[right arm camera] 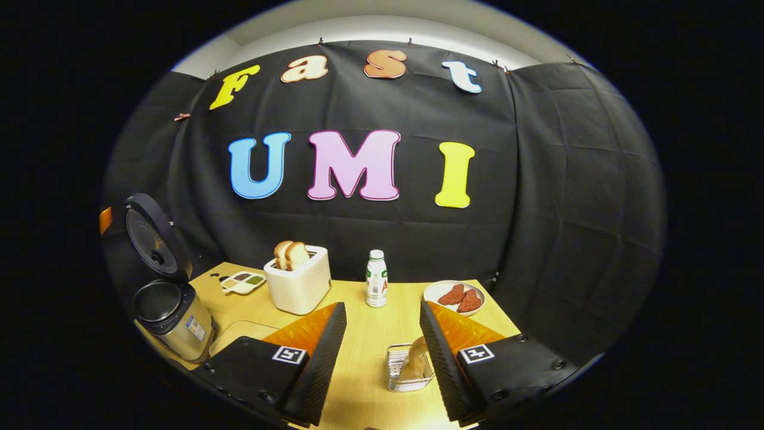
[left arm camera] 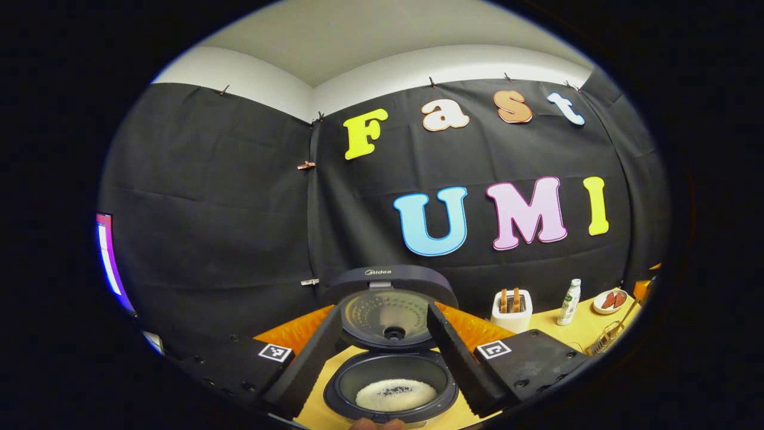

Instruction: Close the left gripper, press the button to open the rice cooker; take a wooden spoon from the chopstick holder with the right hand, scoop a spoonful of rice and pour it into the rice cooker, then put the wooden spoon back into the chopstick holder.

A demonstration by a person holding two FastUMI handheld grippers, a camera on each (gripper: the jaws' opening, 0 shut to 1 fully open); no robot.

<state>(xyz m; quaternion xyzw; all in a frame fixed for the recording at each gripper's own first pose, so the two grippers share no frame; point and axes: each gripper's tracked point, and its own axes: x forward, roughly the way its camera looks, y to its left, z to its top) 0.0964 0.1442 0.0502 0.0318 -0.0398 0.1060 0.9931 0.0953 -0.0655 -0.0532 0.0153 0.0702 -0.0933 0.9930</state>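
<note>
The rice cooker [left arm camera: 391, 382] stands open right in front of my left gripper [left arm camera: 385, 312], its lid [left arm camera: 388, 298] raised upright. White rice [left arm camera: 396, 394] lies in the bottom of its dark inner pot. The left gripper's fingers are spread apart on either side of the cooker and hold nothing. In the right gripper view the rice cooker [right arm camera: 170, 310] stands at the table's left edge. The wire chopstick holder [right arm camera: 409, 366] with the wooden spoon [right arm camera: 416, 358] in it sits just inside the right finger of my open, empty right gripper [right arm camera: 382, 307].
A white toaster [right arm camera: 299, 285] with bread slices, a small white bottle [right arm camera: 376, 279], a plate of reddish pieces [right arm camera: 455, 296] and a small sauce tray [right arm camera: 243, 282] stand along the back of the yellow table [right arm camera: 364, 358]. The chopstick holder [left arm camera: 606, 341] stands far right in the left gripper view.
</note>
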